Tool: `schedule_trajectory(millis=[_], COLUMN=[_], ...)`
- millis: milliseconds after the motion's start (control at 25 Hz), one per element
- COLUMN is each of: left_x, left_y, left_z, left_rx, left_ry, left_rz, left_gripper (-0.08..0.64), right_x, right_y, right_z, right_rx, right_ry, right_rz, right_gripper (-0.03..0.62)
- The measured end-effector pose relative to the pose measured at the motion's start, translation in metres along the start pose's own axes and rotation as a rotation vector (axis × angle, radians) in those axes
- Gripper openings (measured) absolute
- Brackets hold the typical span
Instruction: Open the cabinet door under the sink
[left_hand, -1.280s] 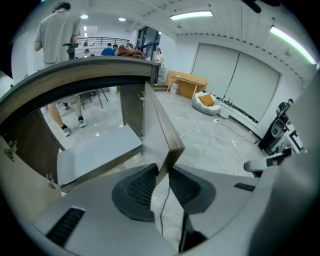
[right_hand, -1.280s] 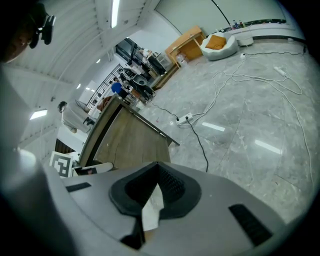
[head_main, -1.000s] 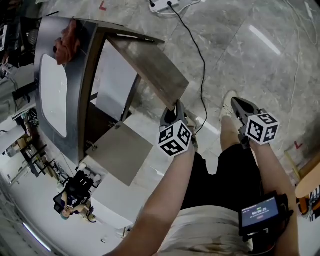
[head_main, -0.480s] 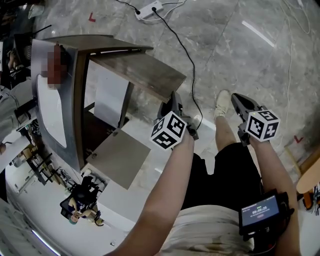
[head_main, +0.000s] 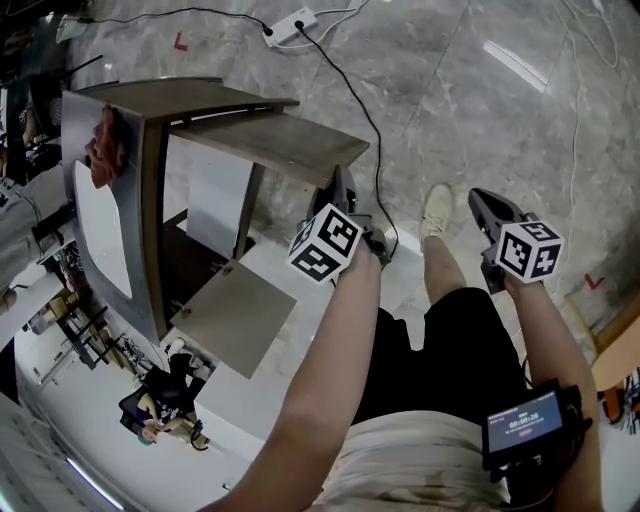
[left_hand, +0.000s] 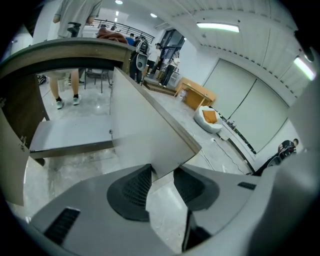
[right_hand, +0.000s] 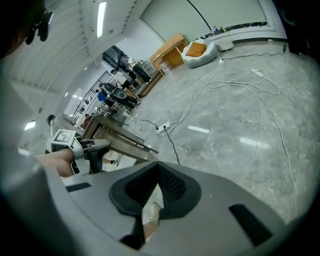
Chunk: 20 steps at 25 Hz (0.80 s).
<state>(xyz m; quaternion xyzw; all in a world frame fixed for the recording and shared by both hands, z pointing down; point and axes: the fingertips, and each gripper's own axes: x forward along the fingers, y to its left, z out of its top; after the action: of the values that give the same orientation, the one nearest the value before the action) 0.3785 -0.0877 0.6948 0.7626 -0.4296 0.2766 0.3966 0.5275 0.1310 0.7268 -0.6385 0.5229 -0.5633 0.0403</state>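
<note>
Head view: the sink cabinet (head_main: 150, 190) stands at left, its far cabinet door (head_main: 275, 140) swung wide. The left gripper (head_main: 343, 190) is at that door's free edge, jaws parting with the door's corner between them. The right gripper (right_hand: 156, 192) is closed and empty, well right. Best to clear the edge fully before withdrawing, so the door isn't dragged back.

The flat wooden cabinet door (head_main: 280, 140) is brown with streaky grain. Around it, the polished stone floor (head_main: 470, 100) is grey with white veins. Near the door are a thin black cable (head_main: 372, 125) and a rust-red crumpled cloth (head_main: 105, 150).
</note>
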Motion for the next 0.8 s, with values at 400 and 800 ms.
schedule_trajectory(millis=[400,800], left_x=[0.015,0.005], left_y=[-0.031,-0.032], left_z=[0.006,0.005], left_rx=[0.008,0.154], left_ry=[-0.024,-0.033], left_rz=[-0.021,-0.222], left_gripper=[0.153,0.272], right_x=[-0.002,0.027], right_y=[-0.022,0.001], right_z=[0.014,0.012], right_rx=[-0.027,-0.146], right_ry=[0.031,0.076], right_rz=[0.014,0.048], right_gripper=[0.013,0.012])
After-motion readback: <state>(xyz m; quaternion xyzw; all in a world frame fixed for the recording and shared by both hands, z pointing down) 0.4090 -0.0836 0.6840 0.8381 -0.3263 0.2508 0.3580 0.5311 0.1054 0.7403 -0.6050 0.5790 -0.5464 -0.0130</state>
